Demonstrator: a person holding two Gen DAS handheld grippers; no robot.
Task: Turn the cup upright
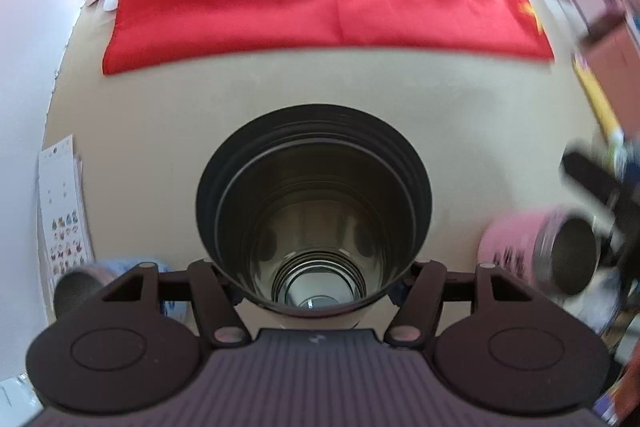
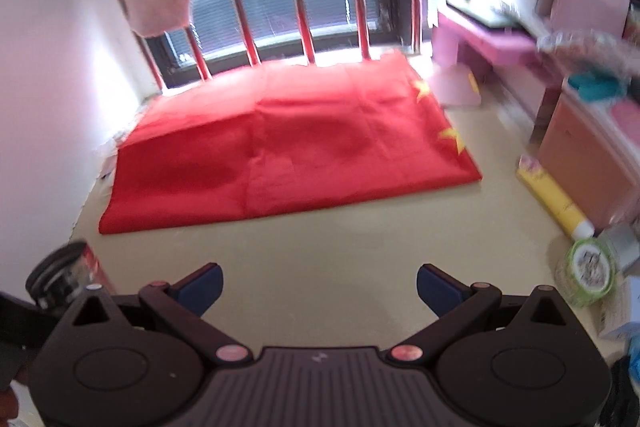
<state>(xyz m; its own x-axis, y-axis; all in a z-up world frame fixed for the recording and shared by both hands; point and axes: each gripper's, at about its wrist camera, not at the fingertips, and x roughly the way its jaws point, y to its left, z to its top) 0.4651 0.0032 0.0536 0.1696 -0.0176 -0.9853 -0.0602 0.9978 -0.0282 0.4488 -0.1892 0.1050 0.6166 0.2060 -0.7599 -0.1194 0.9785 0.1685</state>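
In the left wrist view my left gripper (image 1: 316, 287) is shut on a black steel cup (image 1: 314, 211). The cup's open mouth faces the camera and I see its shiny inside down to the bottom. The fingertips are hidden behind the cup body. A pink cup (image 1: 540, 251) lies on its side at the right, mouth toward the camera. In the right wrist view my right gripper (image 2: 320, 287) is open and empty above the beige floor (image 2: 320, 239), its blue pads (image 2: 204, 285) wide apart.
A red flag (image 2: 280, 147) lies spread on the floor ahead. A sticker sheet (image 1: 60, 207) lies left. A pink desk (image 2: 500, 39), a yellow box (image 2: 552, 199) and a green-lidded jar (image 2: 588, 275) stand right. Another cup (image 1: 76, 285) lies at lower left.
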